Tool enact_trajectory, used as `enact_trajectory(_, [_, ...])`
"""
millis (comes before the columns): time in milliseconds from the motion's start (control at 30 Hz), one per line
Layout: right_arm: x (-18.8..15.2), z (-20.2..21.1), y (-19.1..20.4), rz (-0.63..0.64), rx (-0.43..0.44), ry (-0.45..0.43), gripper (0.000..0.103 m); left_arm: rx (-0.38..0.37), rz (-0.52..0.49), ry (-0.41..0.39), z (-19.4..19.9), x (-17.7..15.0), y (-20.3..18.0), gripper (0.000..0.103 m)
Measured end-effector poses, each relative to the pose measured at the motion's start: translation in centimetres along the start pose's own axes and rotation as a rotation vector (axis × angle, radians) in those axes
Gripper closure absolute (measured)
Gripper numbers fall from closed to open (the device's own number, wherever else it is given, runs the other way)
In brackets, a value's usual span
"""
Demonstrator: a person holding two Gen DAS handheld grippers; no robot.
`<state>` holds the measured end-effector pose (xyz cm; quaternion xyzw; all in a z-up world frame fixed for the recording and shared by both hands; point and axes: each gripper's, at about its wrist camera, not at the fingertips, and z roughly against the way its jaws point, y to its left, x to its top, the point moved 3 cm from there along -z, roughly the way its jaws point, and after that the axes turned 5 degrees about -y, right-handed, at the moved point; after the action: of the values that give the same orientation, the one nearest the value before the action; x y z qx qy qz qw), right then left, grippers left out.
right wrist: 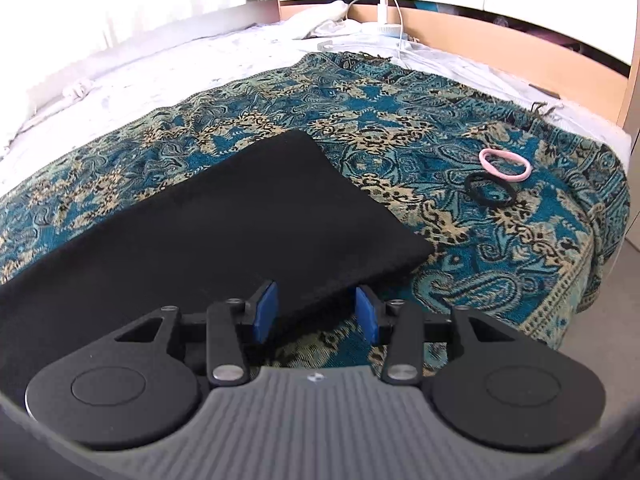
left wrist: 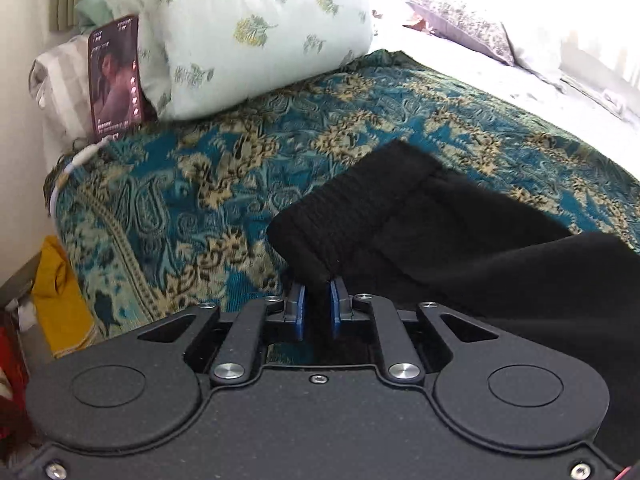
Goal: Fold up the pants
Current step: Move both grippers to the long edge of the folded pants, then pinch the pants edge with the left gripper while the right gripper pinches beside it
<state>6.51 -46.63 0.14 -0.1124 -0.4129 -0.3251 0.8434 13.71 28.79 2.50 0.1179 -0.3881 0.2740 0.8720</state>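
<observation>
The black pants (left wrist: 460, 240) lie on a bed covered by a teal and gold patterned blanket (left wrist: 240, 168). In the left wrist view my left gripper (left wrist: 318, 300) is shut on the ribbed waistband corner, which is lifted and folded back over the fabric. In the right wrist view the pants (right wrist: 224, 220) lie flat, a folded end pointing to the far side. My right gripper (right wrist: 316, 312) is open, its blue pads (right wrist: 267, 310) on either side of the pants' near edge, not closed on it.
A floral pillow (left wrist: 248, 36) and a propped phone (left wrist: 114, 76) stand at the bed's far left. A pink hair tie (right wrist: 505, 165) and a black hair tie (right wrist: 491, 194) lie on the blanket (right wrist: 480, 240) to the right. A wooden bed frame (right wrist: 500, 40) runs behind. A yellow bag (left wrist: 60, 292) sits on the floor.
</observation>
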Motion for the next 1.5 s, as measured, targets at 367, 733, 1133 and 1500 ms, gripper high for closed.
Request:
enact_trajectory(367, [-0.6,7.2,6.6,0.25,0.159,-0.174,0.032,-0.139,-0.108,-0.154,8.1,0.1,-5.4,0.022])
enact_trajectory(733, [-10.6,12.2,20.2,0.526,0.505,-0.198,0.029,-0.516,-0.378,-0.06,15.6,-9.2,-16.5,0.023])
enact_trajectory(1133, [-15.1,13.4,24.6,0.703,0.558,-0.209,0.028,-0.557,-0.525,0.025,15.5,-15.7,-20.0,0.025])
enact_trajectory(1500, [-15.8,13.3,25.6,0.69,0.596,-0.196,0.027,-0.52,-0.569,-0.027,14.2,-15.9,-21.7,0.02])
